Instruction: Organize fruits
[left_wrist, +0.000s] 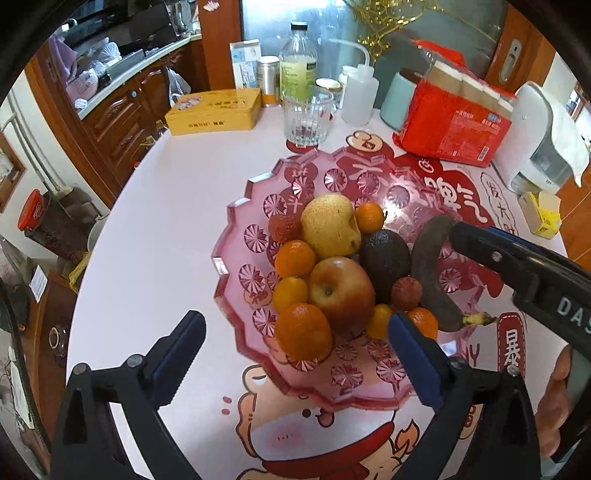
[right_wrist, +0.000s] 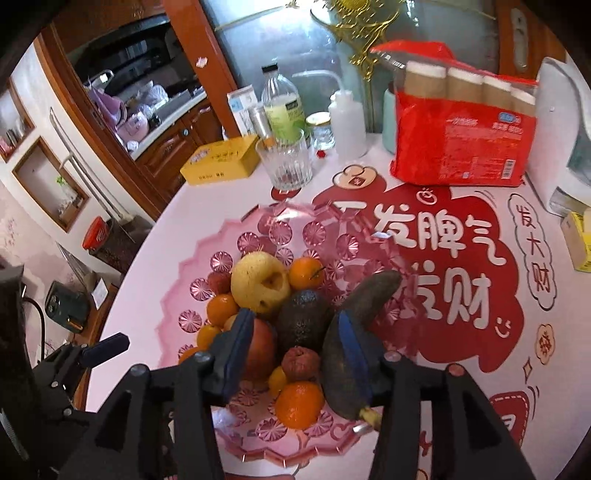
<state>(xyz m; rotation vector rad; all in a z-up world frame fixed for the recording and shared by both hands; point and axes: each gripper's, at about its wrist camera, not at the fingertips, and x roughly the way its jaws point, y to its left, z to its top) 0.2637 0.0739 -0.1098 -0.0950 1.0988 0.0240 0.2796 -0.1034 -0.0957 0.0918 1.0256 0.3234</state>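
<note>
Left wrist view: left claw (left_wrist: 295, 354) wide open, empty, above orange (left_wrist: 303, 331) at plate (left_wrist: 236, 280) 6 o'clock. Right claw (right_wrist: 295, 350) part-open, banana (right_wrist: 345, 354) unpinched. Advice: descend centred, close gently.

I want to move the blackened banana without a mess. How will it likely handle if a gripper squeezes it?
The banana is almost wholly dark, so it is probably overripe: soft, and easy to bruise or split. It is curved and lies on the pink plate, so it seems unlikely to roll. Its stem looks dry and may snap if pulled.
</note>
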